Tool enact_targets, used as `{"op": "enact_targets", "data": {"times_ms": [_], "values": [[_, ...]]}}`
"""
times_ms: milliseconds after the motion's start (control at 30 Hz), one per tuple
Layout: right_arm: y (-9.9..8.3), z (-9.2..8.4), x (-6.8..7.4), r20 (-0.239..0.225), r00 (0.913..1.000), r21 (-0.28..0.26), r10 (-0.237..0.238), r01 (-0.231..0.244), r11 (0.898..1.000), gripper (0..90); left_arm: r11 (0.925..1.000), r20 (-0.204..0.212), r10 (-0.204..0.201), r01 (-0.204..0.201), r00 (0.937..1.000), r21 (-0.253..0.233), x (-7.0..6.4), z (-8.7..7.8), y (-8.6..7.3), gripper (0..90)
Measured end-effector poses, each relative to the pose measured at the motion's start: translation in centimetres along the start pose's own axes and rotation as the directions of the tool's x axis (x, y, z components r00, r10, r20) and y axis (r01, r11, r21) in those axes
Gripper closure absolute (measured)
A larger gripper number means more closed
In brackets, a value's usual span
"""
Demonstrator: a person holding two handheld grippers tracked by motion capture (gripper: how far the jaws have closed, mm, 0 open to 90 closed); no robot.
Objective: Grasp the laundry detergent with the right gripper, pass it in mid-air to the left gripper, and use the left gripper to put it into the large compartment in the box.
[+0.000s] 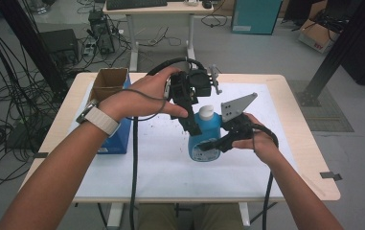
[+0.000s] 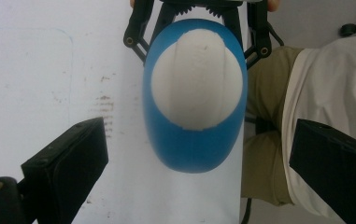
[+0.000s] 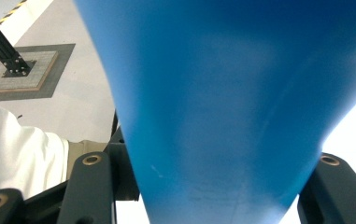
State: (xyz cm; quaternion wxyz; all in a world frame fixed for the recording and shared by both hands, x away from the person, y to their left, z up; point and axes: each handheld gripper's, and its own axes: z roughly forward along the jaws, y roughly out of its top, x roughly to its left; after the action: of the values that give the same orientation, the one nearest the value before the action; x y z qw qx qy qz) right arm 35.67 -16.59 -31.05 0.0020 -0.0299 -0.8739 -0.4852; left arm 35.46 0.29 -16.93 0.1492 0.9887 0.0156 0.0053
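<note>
My right gripper (image 1: 208,145) comes in level from the right, its fingers clamped on the lower body of the blue bottle (image 1: 203,139), which stands upright on the white mat (image 1: 161,172) near the middle of the tabletop (image 1: 309,158). My left gripper (image 1: 194,125) hangs above, wrist bent, pointing down over the bottle's white cap (image 2: 194,77). Its fingers (image 2: 70,161) stand wide on either side of the bottle, clear of it. A blue box (image 1: 118,139) sits at the mat's left edge.

Rig and operator, appearance

Left gripper (image 1: 192,125): black, thick black cable at 6 o'clock. Right gripper (image 1: 209,146): black, grey three-cornered plate, brass-ringed screw holes. Pale-strapped wristwatch (image 1: 96,117) on left wrist; white shirt (image 2: 334,93), khaki trousers (image 2: 267,107).
</note>
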Motion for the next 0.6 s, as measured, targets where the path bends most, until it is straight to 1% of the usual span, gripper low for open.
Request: {"op": "enact_targets", "data": {"times_ms": [100,300,433,600], "values": [[0.02,0.11,0.07,-0.004,1.0000,0.004,0.008,-0.008,1.000,42.9,1.0000,-0.003,0.002,-0.002,1.0000,-0.002,-0.02,0.00,-0.03,4.9],[0.00,0.25,0.02,-0.013,0.9999,0.004,0.004,-0.004,1.000,42.9,1.0000,0.005,0.003,-0.003,1.0000,0.004,0.02,-0.01,-0.11,4.9],[0.01,0.20,0.01,-0.017,0.9998,0.001,0.007,-0.007,1.000,42.9,1.0000,-0.002,0.004,-0.004,1.0000,0.002,-0.02,0.01,-0.17,4.9],[0.03,0.17,-0.01,-0.020,0.9998,-0.001,0.008,-0.008,1.000,42.9,1.0000,-0.001,0.004,-0.004,1.0000,0.007,0.00,0.01,-0.13,4.9]]}}
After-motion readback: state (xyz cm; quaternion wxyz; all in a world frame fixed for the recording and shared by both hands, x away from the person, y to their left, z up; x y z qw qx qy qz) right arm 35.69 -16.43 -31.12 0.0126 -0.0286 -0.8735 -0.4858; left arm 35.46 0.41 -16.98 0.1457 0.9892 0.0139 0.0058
